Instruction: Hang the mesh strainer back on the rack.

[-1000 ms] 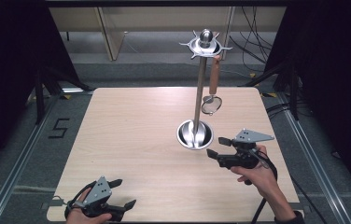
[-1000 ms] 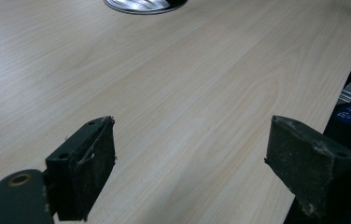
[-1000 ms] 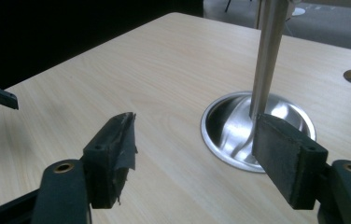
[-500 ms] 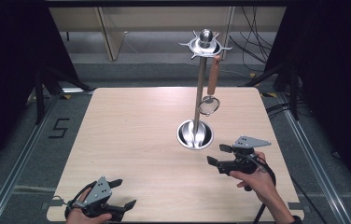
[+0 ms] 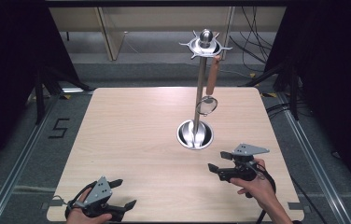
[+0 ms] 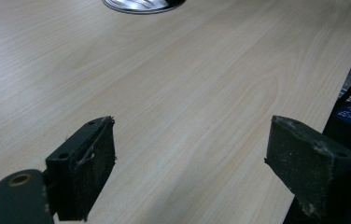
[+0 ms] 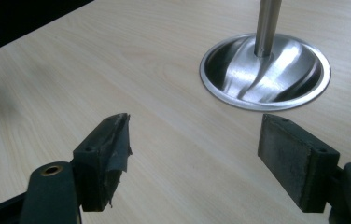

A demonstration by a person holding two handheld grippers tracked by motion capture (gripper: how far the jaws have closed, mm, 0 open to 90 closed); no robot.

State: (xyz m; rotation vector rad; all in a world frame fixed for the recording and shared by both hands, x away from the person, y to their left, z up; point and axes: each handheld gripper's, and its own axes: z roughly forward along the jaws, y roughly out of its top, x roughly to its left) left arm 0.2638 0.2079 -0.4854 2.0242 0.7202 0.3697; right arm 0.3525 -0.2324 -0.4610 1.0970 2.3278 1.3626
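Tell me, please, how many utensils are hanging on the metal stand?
1: a small strainer with a wooden handle hangs from a hook at the right of the stand, its mesh bowl beside the pole. Others behind the pole may be hidden.

Pale wood-grain table (image 5: 131,140) showing light beige; silver stand (image 5: 200,88) on it gleaming; strainer (image 5: 207,103) hanging from stand showing brown handle; black grippers carrying grey plates.

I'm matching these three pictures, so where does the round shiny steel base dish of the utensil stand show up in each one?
High view: the round steel base dish sits right of the table's middle, ahead of the right gripper.
Left gripper view: a sliver of its rim at the top edge.
Right gripper view: upper right, whole.
Shared landmark: the light wooden tabletop.
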